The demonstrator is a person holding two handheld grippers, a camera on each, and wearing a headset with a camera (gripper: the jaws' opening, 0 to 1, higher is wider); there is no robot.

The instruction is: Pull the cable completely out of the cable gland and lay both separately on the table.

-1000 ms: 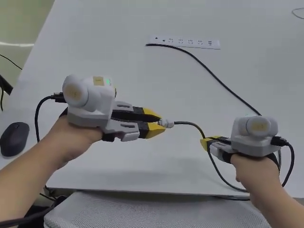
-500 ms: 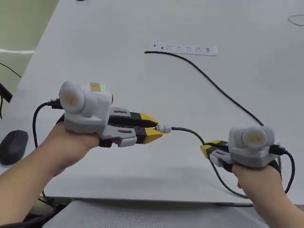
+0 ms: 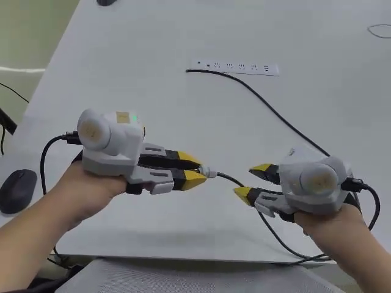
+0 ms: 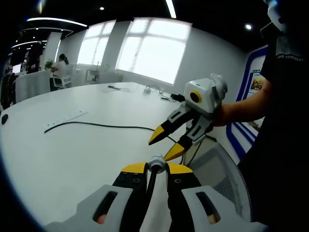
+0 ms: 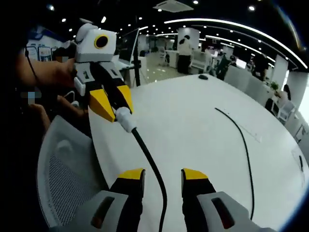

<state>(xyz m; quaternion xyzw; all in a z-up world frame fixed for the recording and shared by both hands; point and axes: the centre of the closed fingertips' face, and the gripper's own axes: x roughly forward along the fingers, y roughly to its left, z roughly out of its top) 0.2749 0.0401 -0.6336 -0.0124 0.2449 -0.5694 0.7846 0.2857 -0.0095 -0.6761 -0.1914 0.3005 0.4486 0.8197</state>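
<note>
In the head view our left gripper (image 3: 194, 171) pinched the cable gland (image 3: 209, 174), its cable (image 3: 229, 179) trailing toward 4 o'clock through the right gripper's (image 3: 253, 180) spread jaws. In the left gripper view the gland sat at 6 o'clock. From the right gripper view we judged it best to clamp near the gland and pull straight

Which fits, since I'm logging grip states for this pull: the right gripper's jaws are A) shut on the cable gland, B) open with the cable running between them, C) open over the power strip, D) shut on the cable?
B: in the right gripper view the right gripper has its yellow tips apart and the black cable runs through the gap, while the left gripper clamps the cable gland.
</note>
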